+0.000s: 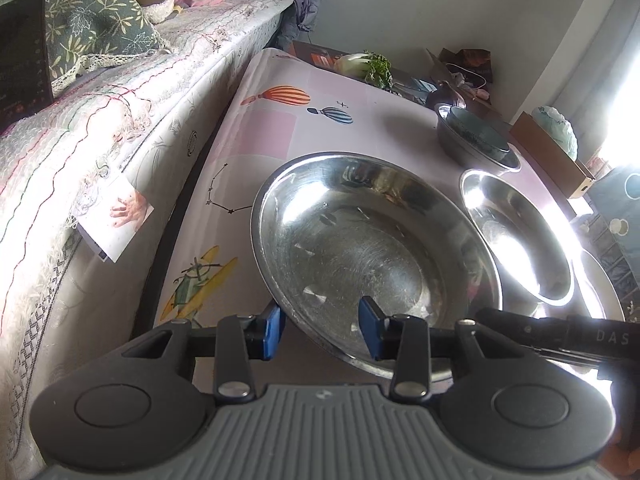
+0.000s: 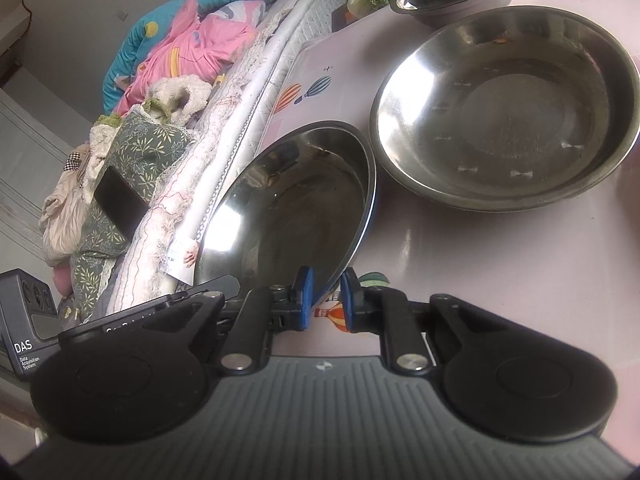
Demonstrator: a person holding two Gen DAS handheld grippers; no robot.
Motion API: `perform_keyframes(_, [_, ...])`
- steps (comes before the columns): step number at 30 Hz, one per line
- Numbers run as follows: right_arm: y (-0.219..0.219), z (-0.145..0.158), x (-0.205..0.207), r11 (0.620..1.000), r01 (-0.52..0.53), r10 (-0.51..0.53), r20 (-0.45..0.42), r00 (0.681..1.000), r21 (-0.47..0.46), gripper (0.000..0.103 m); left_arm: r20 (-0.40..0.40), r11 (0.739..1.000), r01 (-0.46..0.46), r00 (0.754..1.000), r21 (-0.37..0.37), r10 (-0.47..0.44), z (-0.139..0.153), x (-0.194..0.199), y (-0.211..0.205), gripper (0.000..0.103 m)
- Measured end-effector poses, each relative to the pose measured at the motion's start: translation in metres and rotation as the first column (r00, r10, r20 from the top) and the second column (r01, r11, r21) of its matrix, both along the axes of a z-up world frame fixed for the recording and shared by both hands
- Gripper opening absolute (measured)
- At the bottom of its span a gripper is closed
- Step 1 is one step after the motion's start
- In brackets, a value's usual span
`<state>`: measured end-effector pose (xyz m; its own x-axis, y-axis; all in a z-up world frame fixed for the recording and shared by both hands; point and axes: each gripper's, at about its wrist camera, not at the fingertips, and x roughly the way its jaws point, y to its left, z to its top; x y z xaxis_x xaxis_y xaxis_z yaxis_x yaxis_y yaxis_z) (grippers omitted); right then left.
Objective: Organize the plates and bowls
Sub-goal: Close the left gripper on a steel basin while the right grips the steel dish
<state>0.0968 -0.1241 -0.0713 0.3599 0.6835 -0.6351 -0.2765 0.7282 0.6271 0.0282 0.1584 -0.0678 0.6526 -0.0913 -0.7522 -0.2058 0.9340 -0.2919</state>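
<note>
clearly the lift step is in hand: the right gripper (image 2: 327,294) is pinched narrow on the near rim of the steel plate (image 2: 288,208), and the left gripper (image 1: 323,330) straddles that rim (image 1: 312,328), half-closed; pad contact i cannot tell. the plate, tilted, sits just beside the second steel plate (image 2: 504,108). next, i judge, it must be raised and nested into that neighbour.

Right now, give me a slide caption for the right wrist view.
Right gripper fingers pinch the rim of a tilted steel plate beside a second steel plate.
</note>
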Motion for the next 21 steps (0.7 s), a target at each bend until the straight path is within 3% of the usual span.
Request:
perform_keyframes(9, [-0.015,-0.001,-0.018,1.000,-0.020,0.020,-0.019,1.000,0.005,0.016,-0.005,1.000,0.019,1.000,0.003,-0.019,0.002,-0.025,-0.010,0.041])
perform_keyframes(13, [-0.018,0.005,-0.019,1.000,-0.006,0.006,0.016,1.000,-0.019,0.018,0.001,1.000,-0.002,1.000,0.012,0.002,0.003,-0.026,-0.006,0.050])
perform_keyframes(16, [-0.022,0.009,-0.016,0.999,0.022,-0.021,0.044,0.999,-0.033,0.031,0.004,1.000,-0.023,1.000,0.015,0.022,0.004,-0.022,0.000,0.056])
perform_keyframes(21, [-0.027,0.010,-0.002,0.997,0.070,-0.068,0.056,0.996,-0.032,0.034,0.013,0.999,-0.033,0.999,0.022,0.033,0.003,-0.009,0.006,0.061])
